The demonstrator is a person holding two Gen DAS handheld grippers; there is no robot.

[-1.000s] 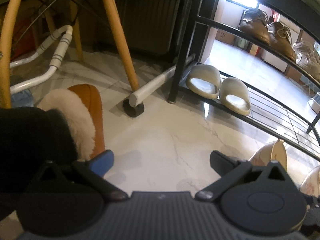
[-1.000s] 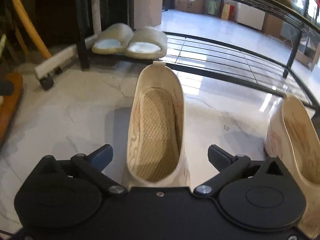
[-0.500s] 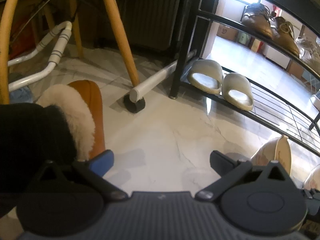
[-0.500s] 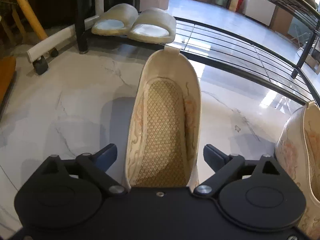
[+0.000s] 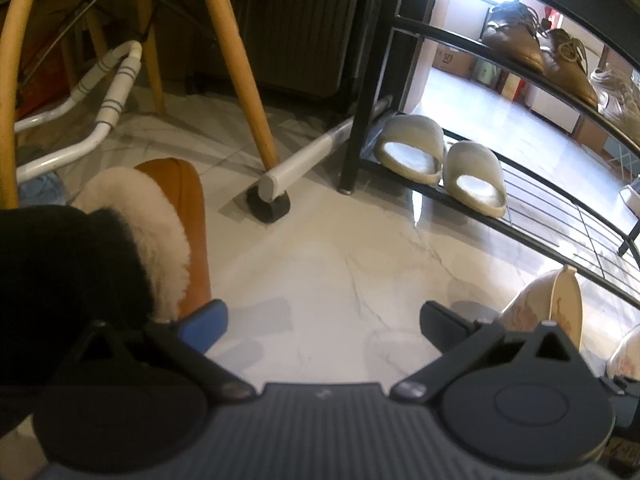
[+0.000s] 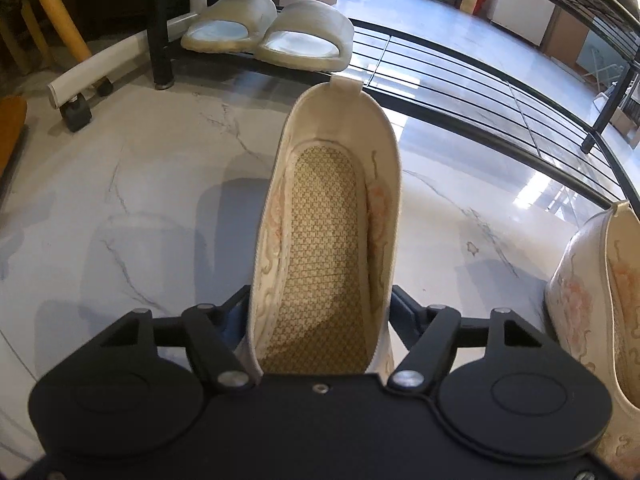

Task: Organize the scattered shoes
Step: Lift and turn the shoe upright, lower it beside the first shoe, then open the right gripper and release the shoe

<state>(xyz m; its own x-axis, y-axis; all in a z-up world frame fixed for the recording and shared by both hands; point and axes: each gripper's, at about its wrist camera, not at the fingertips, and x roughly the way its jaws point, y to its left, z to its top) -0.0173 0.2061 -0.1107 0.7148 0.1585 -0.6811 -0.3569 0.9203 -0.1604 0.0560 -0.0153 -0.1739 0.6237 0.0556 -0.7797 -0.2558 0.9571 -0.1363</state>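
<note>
Open marble floor leads to the rack shelf, whose left end slippers occupy.

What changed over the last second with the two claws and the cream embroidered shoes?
The right claw moved forward over the nearer cream shoe and its fingers closed in against the shoe's sides; whether it is lifted cannot be told. The left claw stayed open over bare floor beside the fur-lined brown slipper. The second cream shoe and the grey slides on the rack did not move.
</note>
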